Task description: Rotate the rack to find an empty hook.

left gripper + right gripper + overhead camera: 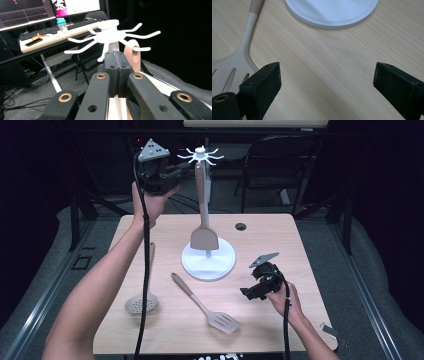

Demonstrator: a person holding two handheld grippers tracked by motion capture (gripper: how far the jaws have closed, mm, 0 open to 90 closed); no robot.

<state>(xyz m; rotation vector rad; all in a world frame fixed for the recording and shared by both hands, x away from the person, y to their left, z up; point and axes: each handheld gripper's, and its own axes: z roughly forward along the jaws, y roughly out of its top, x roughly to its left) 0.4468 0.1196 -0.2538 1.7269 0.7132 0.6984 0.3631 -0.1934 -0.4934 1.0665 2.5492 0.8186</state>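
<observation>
1. Left gripper [117, 72], jaws pressed together w/ nothing between, raised beside hook rack [202, 155], where hung spatula [203, 237] dangles by its handle loop.
2. Right gripper [327, 82], jaws wide, low over table [280, 245] near slotted turner [205, 306], likely next to hang.

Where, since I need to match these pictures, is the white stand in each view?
High view: stand at mid-table, hooks at top centre.
Left gripper view: its hooked top in the upper centre, just above the shut jaws.
Right gripper view: its round base at the top edge.
Shared landmark: slotted spatula, near the base.
</observation>
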